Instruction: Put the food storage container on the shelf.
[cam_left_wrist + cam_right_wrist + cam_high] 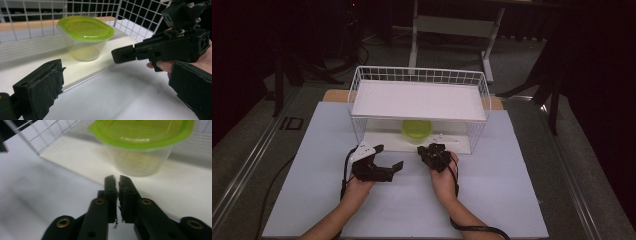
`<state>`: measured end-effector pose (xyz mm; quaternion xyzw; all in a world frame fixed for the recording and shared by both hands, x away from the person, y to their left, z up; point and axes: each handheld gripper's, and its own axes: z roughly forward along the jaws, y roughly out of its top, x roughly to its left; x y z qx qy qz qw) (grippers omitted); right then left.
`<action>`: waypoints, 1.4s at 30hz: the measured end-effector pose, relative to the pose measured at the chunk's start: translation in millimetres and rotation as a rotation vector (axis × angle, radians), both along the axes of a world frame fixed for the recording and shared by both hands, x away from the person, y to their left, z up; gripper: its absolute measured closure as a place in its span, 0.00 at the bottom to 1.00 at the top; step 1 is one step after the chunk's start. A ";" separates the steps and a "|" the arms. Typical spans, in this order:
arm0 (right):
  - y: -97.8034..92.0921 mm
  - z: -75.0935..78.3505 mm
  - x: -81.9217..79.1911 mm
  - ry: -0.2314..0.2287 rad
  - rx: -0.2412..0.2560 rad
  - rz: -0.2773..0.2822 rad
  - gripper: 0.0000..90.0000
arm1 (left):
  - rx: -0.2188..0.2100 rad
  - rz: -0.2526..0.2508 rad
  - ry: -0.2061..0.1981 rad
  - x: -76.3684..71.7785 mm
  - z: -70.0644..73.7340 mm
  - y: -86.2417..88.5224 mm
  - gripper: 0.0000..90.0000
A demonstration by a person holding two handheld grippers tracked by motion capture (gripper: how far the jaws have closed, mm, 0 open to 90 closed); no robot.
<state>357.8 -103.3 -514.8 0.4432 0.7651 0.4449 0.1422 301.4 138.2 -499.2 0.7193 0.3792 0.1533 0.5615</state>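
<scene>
a clear plastic container with a green lid (416, 131) sits upright on the lower shelf of a white wire rack (362, 80), under the rack's upper white board and a little back from the shelf's near edge. the rack stands at the far middle of a white table (312, 200). both grippers hover just in front of the rack's open near side. the right gripper (435, 151) is the nearer of the two: the container lies straight ahead of it and slightly to the left, just beyond the shelf edge. its jaws are pressed almost together, a thin slit between them, holding nothing. the left gripper (388, 157) sits lower left of the container, which lies to its far right; its jaws are spread wide and empty. the container is rounded, wider at the lid than at the base, with no strong long axis; in the right gripper view the lid (142, 131) looks slightly oval, stretched left to right, with a small tab at its left end. judging from this, the right gripper would have to open before any grasp.
</scene>
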 end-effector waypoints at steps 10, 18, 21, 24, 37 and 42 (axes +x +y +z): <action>-17.2 12.1 -26.4 -0.059 0.053 0.036 0.41 | -0.036 -0.043 0.020 -5.2 4.4 3.4 0.01; -43.3 15.8 -39.3 -0.068 0.090 0.077 0.23 | -0.016 -0.093 0.031 -10.3 4.0 -2.7 0.01; -50.2 16.4 -43.8 -0.079 0.068 0.073 0.22 | -0.012 -0.111 0.020 -13.5 5.7 -3.1 0.01; -54.7 17.7 -47.2 -0.085 0.072 0.077 0.21 | -0.008 -0.118 0.014 -15.7 6.4 -2.6 0.01; -82.8 30.5 -73.7 -0.122 0.067 0.100 0.21 | -0.003 -0.122 0.038 -34.2 3.9 17.3 0.01; -94.6 34.0 -81.2 -0.137 0.066 0.093 0.21 | 0.005 -0.113 0.039 -41.1 4.0 26.1 0.01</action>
